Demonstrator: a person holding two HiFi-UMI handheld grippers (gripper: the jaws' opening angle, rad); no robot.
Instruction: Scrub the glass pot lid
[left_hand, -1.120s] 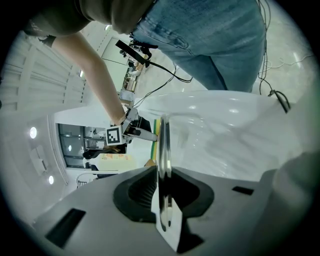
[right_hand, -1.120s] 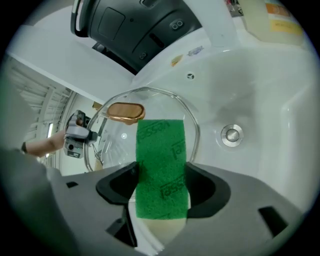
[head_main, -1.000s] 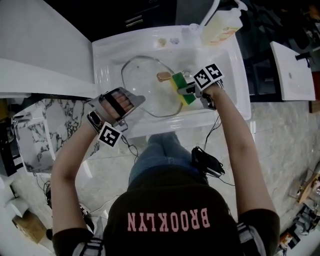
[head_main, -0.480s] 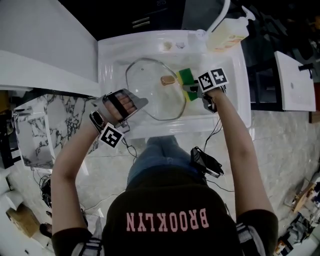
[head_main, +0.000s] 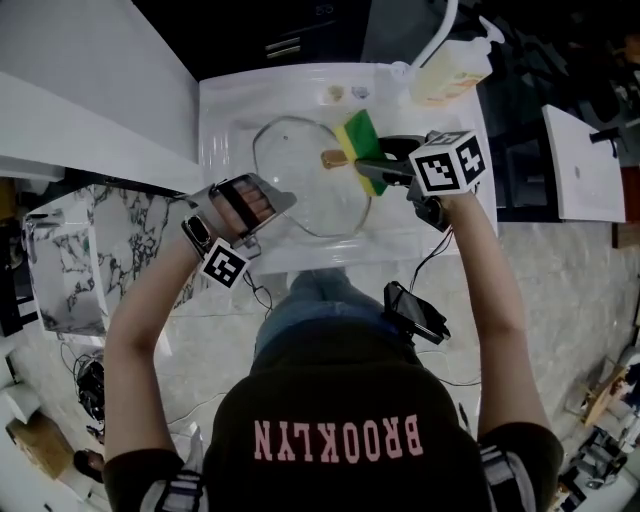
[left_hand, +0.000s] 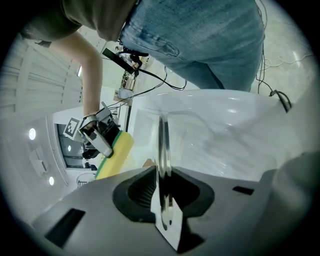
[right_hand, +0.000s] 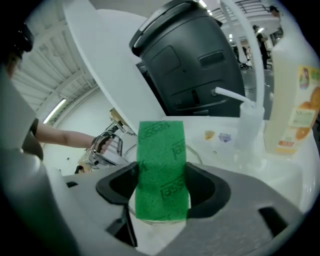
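Left claw (head_main: 272, 202) clamps lid (head_main: 300, 172) rim; right claw (head_main: 368, 165), arm (head_main: 482, 262) outstretched, clamps sponge (head_main: 356, 134) over lid.

A white sink (head_main: 214, 120) is set into a white table (head_main: 90, 120). At its back edge a white faucet (head_main: 441, 30) curves up, and just beside it stands a pump bottle (head_main: 452, 62) of yellowish liquid with an orange-printed label. 2 small marks lie on the sink's back ledge: 1 tan (head_main: 336, 93), 1 purplish (head_main: 360, 92). Behind the sink stands a dark lidded bin (right_hand: 190, 65). A black shirt (head_main: 335, 430) bears pink "BROOKLYN" lettering above blue jeans (head_main: 310, 300). A black device (head_main: 415, 312) with cables hangs at the waist. A marble-patterned surface (head_main: 70, 250) lies left, a white panel (head_main: 580, 160) right, and a cardboard box (head_main: 30, 440) sits on the floor.
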